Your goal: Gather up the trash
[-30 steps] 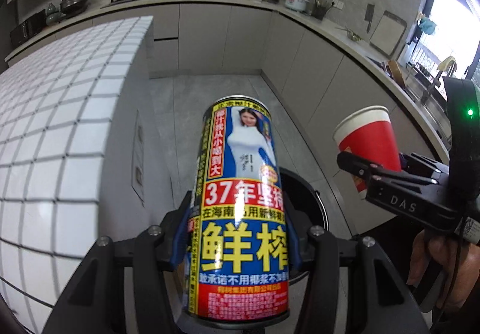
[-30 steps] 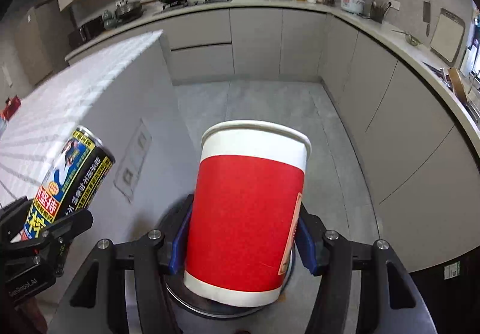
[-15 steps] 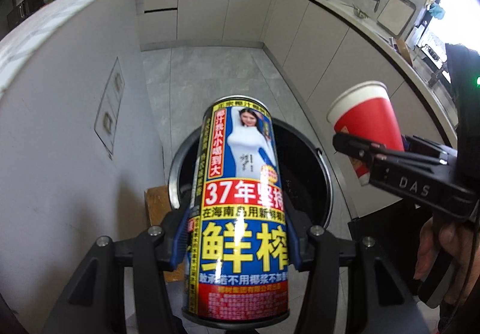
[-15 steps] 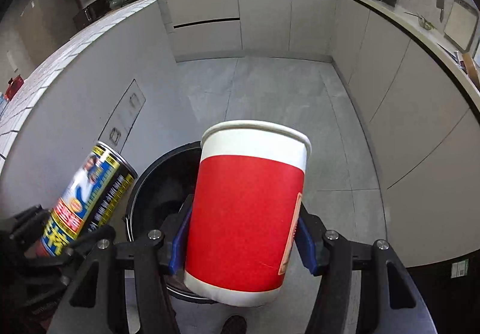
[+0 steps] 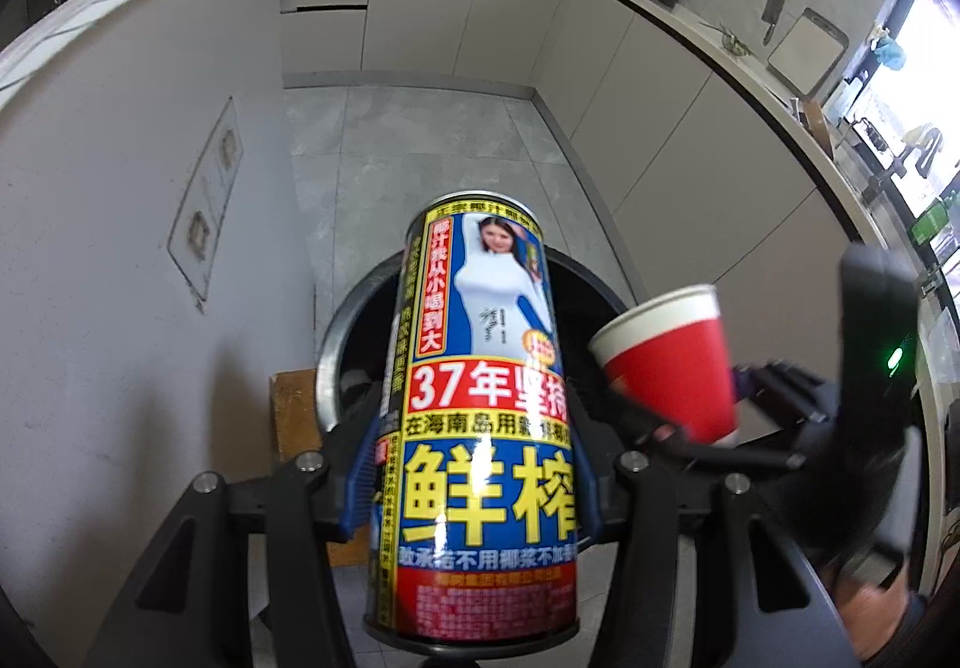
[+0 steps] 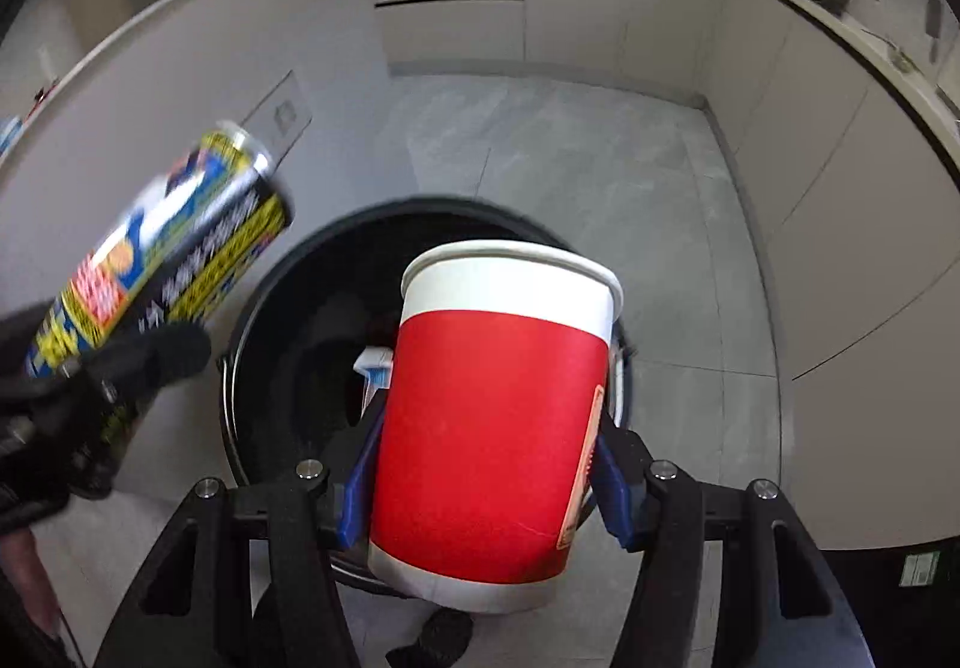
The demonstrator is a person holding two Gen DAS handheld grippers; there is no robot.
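Note:
My left gripper (image 5: 474, 494) is shut on a tall printed drink can (image 5: 480, 428) and holds it upright above the round black trash bin (image 5: 329, 362) on the floor. My right gripper (image 6: 480, 482) is shut on a red and white paper cup (image 6: 492, 428), held over the same bin (image 6: 252, 332). The can also shows at the left of the right wrist view (image 6: 162, 248), blurred. The cup shows at the right of the left wrist view (image 5: 672, 362), with the right gripper (image 5: 720, 434) below it. Some rubbish lies inside the bin.
The white side of the kitchen island (image 5: 120, 188) stands close on the left. A brown box (image 5: 294, 416) sits on the floor by the bin. Grey cabinets (image 6: 840, 176) run along the right, with grey tiled floor (image 6: 570, 152) between.
Both grippers have come lower and nearer to the bin with their loads. The cup has moved closer to the can. The island top has dropped out of sight.

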